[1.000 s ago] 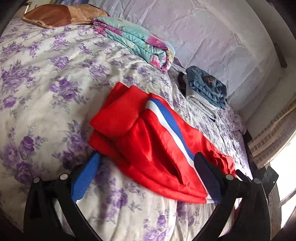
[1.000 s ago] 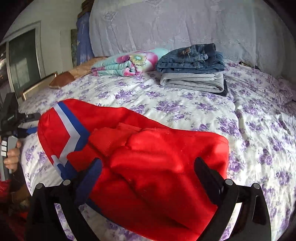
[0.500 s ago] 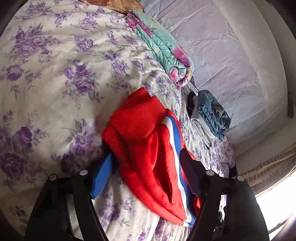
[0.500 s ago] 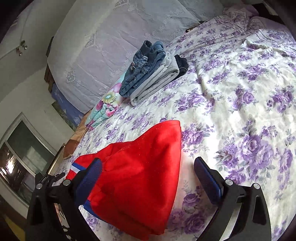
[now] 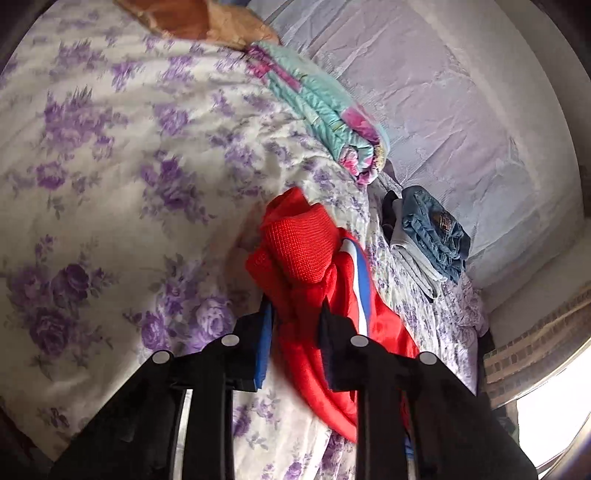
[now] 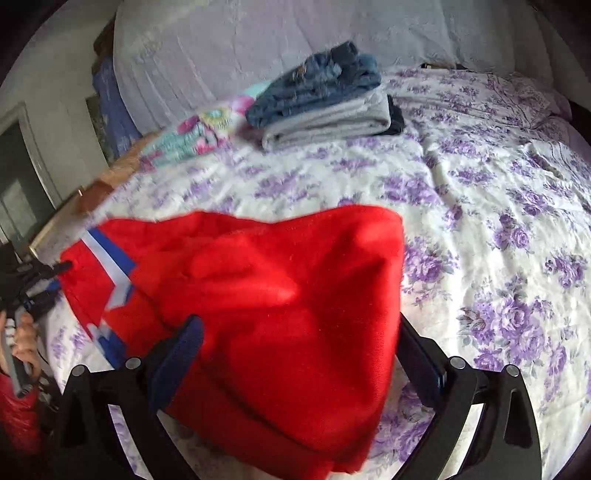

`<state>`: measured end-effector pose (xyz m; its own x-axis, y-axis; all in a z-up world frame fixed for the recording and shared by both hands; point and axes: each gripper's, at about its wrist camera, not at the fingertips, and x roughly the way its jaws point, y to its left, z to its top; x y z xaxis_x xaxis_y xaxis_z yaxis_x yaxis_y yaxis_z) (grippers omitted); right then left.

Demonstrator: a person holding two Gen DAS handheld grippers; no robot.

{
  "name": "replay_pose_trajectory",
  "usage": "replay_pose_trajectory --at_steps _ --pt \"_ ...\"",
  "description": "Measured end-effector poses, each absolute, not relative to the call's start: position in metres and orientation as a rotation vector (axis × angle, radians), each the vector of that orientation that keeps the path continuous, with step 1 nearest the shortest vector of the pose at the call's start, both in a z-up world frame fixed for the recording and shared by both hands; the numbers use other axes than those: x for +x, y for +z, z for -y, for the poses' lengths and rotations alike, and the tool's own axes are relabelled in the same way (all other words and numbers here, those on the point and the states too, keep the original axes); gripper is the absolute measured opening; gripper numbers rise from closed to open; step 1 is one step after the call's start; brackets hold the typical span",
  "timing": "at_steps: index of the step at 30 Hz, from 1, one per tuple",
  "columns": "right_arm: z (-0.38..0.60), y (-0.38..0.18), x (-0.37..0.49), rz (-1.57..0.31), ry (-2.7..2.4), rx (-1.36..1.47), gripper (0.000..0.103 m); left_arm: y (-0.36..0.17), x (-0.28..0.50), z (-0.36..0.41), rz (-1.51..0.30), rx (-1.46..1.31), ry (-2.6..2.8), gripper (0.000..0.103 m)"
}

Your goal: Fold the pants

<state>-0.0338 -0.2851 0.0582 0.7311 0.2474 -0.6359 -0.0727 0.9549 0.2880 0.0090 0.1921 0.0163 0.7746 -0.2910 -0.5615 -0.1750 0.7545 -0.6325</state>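
Red pants [image 5: 314, 266] with a white and blue side stripe lie folded on the floral bedspread [image 5: 110, 166]. My left gripper [image 5: 295, 314] is shut on the red fabric at the near edge of the pants. In the right wrist view the pants [image 6: 295, 295] fill the middle, and my right gripper [image 6: 299, 343] is open with the red fabric lying between its wide-spread fingers. The left gripper [image 6: 33, 284] shows at the far left of that view, at the striped end.
A stack of folded jeans and grey clothes [image 6: 321, 99] sits at the back of the bed. A folded turquoise and pink quilt [image 5: 325, 114] and a brown pillow [image 5: 195, 22] lie beyond. A pale padded headboard [image 6: 258, 33] stands behind.
My left gripper has closed from wide open onto the edge of the red pants. My right gripper has swung back over the pants and stays open.
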Motion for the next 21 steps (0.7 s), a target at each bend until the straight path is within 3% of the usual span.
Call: replay_pose_trajectory --at_steps 6,12,16,21 --pt "0.342 0.062 -0.055 -0.765 -0.085 0.165 0.100 0.091 -0.008 -0.113 -0.558 -0.364 -0.134 0.019" --pt "0.397 0.046 -0.066 -0.721 0.015 0.507 0.100 0.130 -0.019 0.030 -0.422 0.035 -0.306 0.019" --pt "0.395 0.046 -0.070 -0.702 0.034 0.498 0.100 0.105 -0.028 0.125 -0.422 0.250 -0.461 0.019" --pt "0.401 0.045 -0.073 -0.683 0.067 0.545 0.099 0.031 -0.028 0.193 -0.655 0.335 -0.651 0.023"
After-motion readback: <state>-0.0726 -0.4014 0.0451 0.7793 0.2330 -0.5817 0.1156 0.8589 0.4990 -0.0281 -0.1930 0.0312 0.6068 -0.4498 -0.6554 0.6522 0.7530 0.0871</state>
